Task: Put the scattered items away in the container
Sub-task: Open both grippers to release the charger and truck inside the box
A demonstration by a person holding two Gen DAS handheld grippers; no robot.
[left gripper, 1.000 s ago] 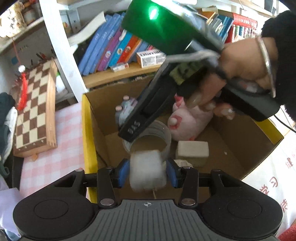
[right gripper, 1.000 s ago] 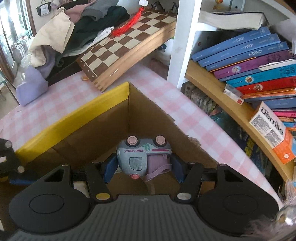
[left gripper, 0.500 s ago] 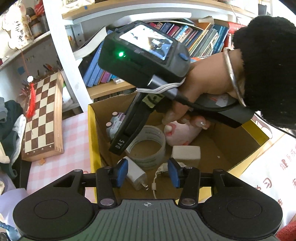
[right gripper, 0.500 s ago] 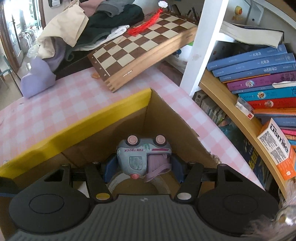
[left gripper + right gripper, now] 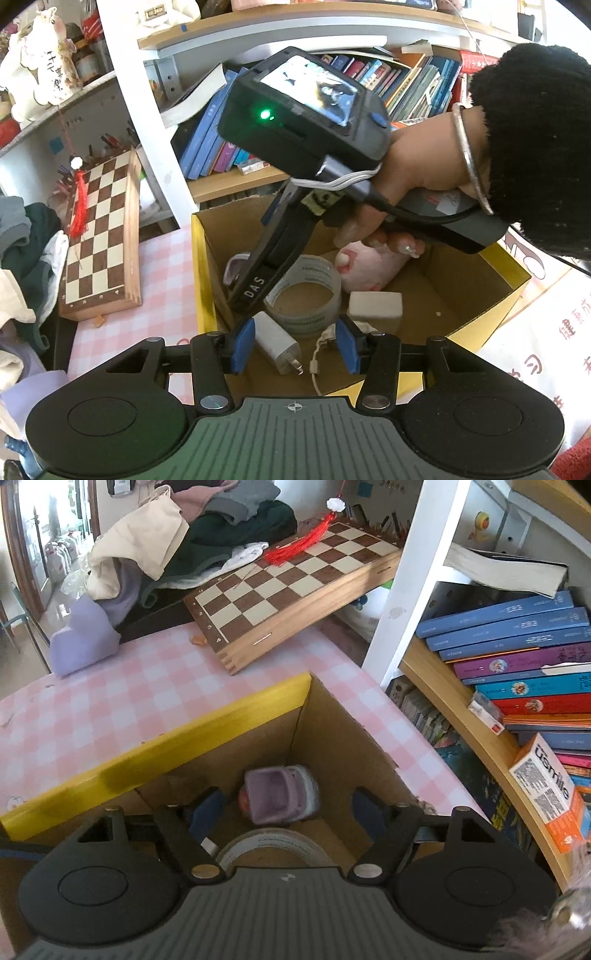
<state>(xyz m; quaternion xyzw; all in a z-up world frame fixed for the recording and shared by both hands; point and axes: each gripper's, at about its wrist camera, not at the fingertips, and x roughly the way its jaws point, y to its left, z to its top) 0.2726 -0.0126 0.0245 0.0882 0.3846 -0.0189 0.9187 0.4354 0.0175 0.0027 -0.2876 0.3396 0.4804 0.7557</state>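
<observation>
A cardboard box with a yellow rim point(image 5: 197, 280) point(image 5: 155, 753) stands on the pink checked cloth. Inside lie a white charger point(image 5: 277, 343) with its cable, a tape roll point(image 5: 306, 295) point(image 5: 273, 843), a white eraser block point(image 5: 375, 305), a pink plush point(image 5: 369, 267) and a toy truck point(image 5: 234, 267). My left gripper point(image 5: 293, 345) is open and empty above the box's near edge. My right gripper point(image 5: 288, 808) is open over the box corner; the toy truck point(image 5: 280, 799) is blurred between its fingers, loose from them. The right gripper also shows in the left wrist view point(image 5: 255, 295), reaching into the box.
A wooden chessboard point(image 5: 291, 590) point(image 5: 101, 236) leans beside the box. A white shelf post point(image 5: 410, 572) and bookshelves with books point(image 5: 517, 657) stand behind. Piled clothes point(image 5: 184, 542) and a lilac pouch point(image 5: 83, 638) lie at the far side of the cloth.
My left gripper opened, dropped the white charger into the box and pulled back and up. My right gripper opened and let go of the toy truck, which falls into the box.
</observation>
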